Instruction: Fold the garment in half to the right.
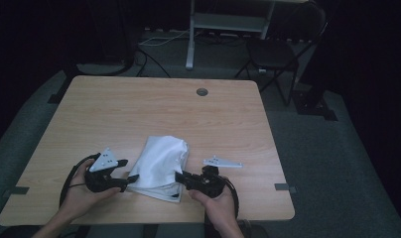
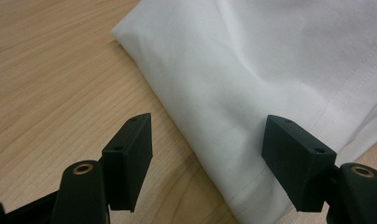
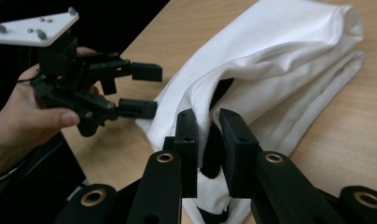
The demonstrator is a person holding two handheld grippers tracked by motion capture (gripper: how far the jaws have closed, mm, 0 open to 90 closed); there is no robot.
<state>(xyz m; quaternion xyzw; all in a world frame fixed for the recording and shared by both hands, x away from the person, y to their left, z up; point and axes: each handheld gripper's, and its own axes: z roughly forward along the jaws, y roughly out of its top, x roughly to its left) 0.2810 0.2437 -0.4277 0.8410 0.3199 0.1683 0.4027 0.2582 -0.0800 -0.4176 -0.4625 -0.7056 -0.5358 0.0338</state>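
A folded white cloth (image 1: 161, 167) lay on the near part of the table (image 1: 114, 114), its long axis running from the person's edge away toward the far side, and it sat between the two hands. The right gripper (image 3: 209, 140) was at the cloth's near right corner; its jaws were nearly pressed together, and in the right gripper view a fold of the white fabric passed between them, so they appeared to be pinching that layer. The left gripper (image 2: 207, 151) was at the cloth's near left corner with its jaws spread wide; in the left gripper view the hemmed edge lay just ahead and between them, one jaw over bare wood and the other over the fabric, neither pressing on it. Both hands were about equally near, each at its own corner. As a judgement, the next move would depend on the left jaws moving forward onto that hem and closing.
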